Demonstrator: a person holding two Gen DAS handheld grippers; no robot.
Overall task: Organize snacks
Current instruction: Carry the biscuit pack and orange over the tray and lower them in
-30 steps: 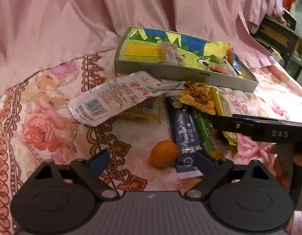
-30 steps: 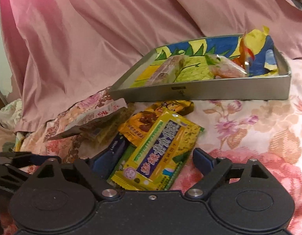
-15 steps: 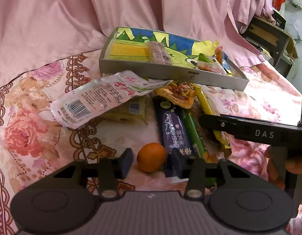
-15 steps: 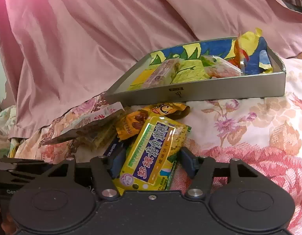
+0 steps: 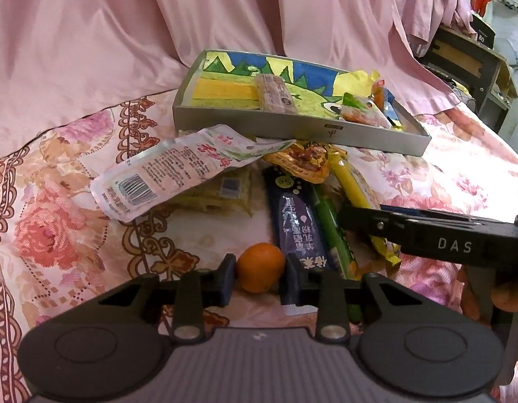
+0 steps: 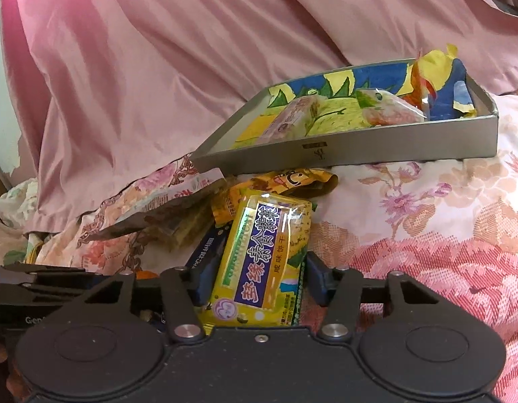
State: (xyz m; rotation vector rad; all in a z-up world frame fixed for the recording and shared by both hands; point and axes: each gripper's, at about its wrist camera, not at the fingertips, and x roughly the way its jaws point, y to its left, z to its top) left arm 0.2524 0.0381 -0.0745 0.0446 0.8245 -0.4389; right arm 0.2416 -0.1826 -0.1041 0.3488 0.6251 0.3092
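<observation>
Both claws sit low over the snack pile on a floral bedspread (image 5: 50,235). Left gripper (image 5: 259,277) has clamped down on a small orange fruit (image 5: 260,267) — its pads press the fruit from both sides. Just to its right lie a dark blue packet (image 5: 294,221) and a green stick pack (image 5: 331,231); ahead and to the left, a white pouch with a barcode (image 5: 178,171). Right gripper (image 6: 255,280) has just been closing on a yellow biscuit packet (image 6: 265,255), which sits between its jaws with the pads at both edges of the wrapper. Beyond both claws stands a grey tray (image 6: 359,149) with a painted floor — a few wrapped snacks already lie in it, against pink cloth (image 6: 158,67) behind.
</observation>
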